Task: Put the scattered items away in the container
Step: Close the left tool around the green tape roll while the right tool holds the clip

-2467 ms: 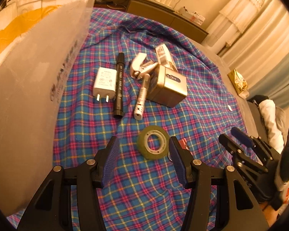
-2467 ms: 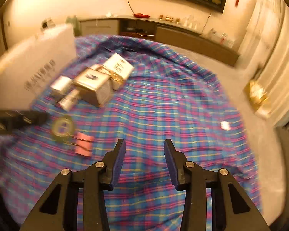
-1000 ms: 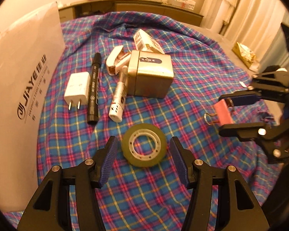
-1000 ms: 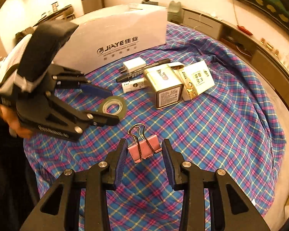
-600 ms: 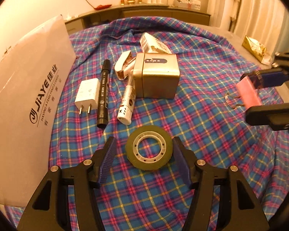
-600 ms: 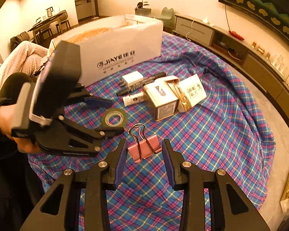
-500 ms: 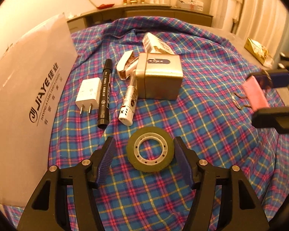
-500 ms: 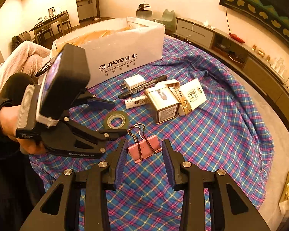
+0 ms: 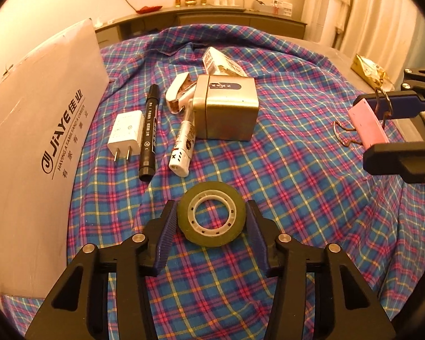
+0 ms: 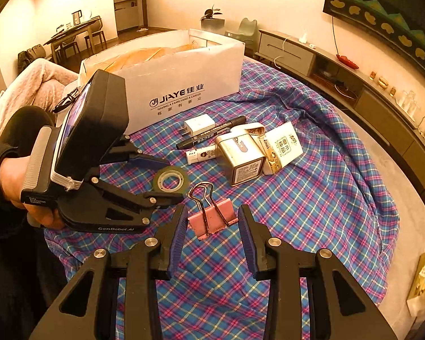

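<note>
While the person stood at the near edge of the plaid-covered table (image 10: pixel 311 204), both tools were low over it, each busy with one stray item. The left gripper (image 9: pixel 209 221) had its jaws either side of the tape roll (image 9: pixel 211 218), which lay flat on the cloth close to that near edge; the jaws had just been closing in on it, and the ribbed pads looked to be touching its rim, so I took the grip to be made, or all but. The right gripper (image 10: pixel 212 226) was pinching the pink binder clip (image 10: pixel 212 221) by its body and held it clear of the cloth, wire handles pointing away, presumably so it could be carried over once the tape was secured. "GenRobot.AI" could be read along the side of the left tool. Further in, toward the middle of the table, the remaining clutter lay bunched: a white plug adapter (image 9: pixel 124 130), a black marker (image 9: pixel 148 127) with print too small to read, a white patterned tube (image 9: pixel 182 147), a metal tin (image 9: pixel 226 110) with a dark label, a white stapler-like thing (image 9: pixel 178 93) and a small printed carton (image 10: pixel 283 144) bearing Chinese characters. At the far left edge stood the container, a white cardboard box (image 10: pixel 184 90) marked "JiAYE" with the line "HAVING A FAMILY AND A CAREER" and more Chinese text; its open top faced upward, within easy reach of either hand, which seemed the reason everything had been gathered beside it.
</note>
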Tool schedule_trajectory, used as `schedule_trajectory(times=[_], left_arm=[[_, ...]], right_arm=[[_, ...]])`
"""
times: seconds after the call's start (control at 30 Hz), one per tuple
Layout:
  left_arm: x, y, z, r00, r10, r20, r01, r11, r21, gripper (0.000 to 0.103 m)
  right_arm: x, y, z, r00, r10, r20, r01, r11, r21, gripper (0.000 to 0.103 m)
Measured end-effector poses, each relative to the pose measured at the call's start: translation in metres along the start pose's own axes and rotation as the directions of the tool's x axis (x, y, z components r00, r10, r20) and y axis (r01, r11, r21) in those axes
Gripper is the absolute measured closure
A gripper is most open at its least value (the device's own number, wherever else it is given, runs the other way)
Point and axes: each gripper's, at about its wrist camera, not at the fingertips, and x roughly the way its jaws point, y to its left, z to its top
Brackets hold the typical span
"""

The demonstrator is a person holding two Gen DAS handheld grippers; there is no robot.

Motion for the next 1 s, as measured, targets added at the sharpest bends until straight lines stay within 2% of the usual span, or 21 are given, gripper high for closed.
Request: schedule_trajectory(times=[0.2, 0.53, 1.0], left_arm=[[-0.011, 0.007, 0.000, 0.999, -0.043, 0.032, 0.045, 0.998, -0.053, 0.054], [-0.036, 0.001, 0.005, 0.997, -0.037, 0.067, 0.040, 0.998, -0.043, 0.054], [-0.090, 0.009, 0.006, 0.984, -0.069, 0.166, 0.077, 0.996, -0.043, 0.054]], right_arm=[[-0.002, -0.003, 0.001, 1.000, -0.003, 0.008, 0.003, 1.000, 0.017, 0.065], [0.003, -0.009, 0.000, 0.997, 0.073, 0.000, -0.073, 0.990, 0.121, 0.065], [-0.020, 0.004, -0.002, 0.998, 0.052, 0.045, -0.061, 0.972, 0.227, 0.065]])
